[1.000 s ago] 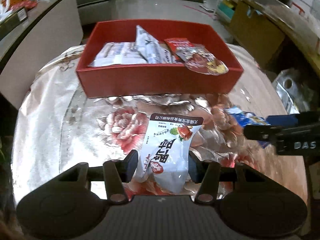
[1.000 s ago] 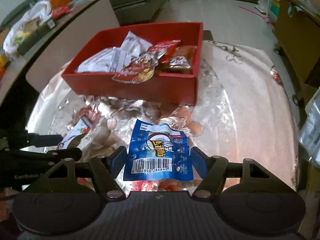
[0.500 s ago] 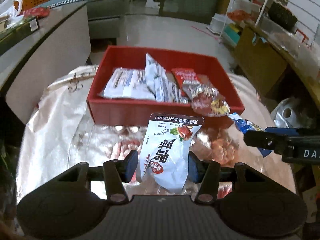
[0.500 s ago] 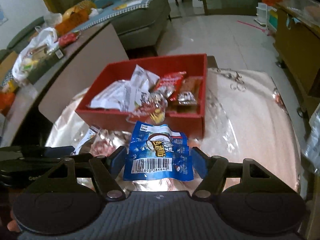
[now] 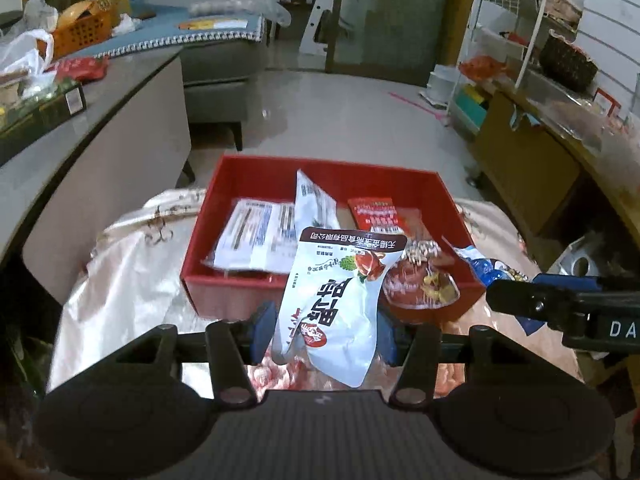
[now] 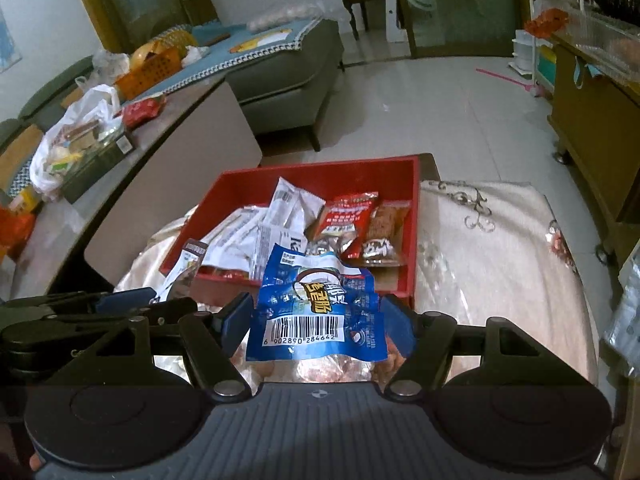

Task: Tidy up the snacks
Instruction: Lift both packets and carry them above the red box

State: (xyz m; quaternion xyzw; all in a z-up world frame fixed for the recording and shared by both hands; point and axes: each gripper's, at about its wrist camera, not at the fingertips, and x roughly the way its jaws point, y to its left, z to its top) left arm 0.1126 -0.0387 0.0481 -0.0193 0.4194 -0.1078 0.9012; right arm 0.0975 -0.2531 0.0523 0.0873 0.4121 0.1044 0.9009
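My left gripper (image 5: pixel 326 330) is shut on a white snack packet (image 5: pixel 336 304) and holds it in the air before the near wall of the red box (image 5: pixel 248 294). My right gripper (image 6: pixel 318 320) is shut on a blue snack packet (image 6: pixel 316 312) and holds it up in front of the same red box (image 6: pixel 414 216). The box holds several white and red snack packets (image 5: pixel 260 236). The right gripper shows at the right of the left wrist view (image 5: pixel 560 308), and the left gripper shows at the left of the right wrist view (image 6: pixel 100 312).
The box stands on a table with a shiny flowered cloth (image 6: pixel 492 264). A grey counter (image 5: pixel 100 120) with bags runs along the left. A sofa (image 6: pixel 280 64) stands behind, wooden cabinets (image 6: pixel 592 120) and a wire rack (image 5: pixel 520 40) on the right.
Both grippers have risen with their packets held, so the table and red box appear lower and farther away and more of the room shows. The packets stay clamped.
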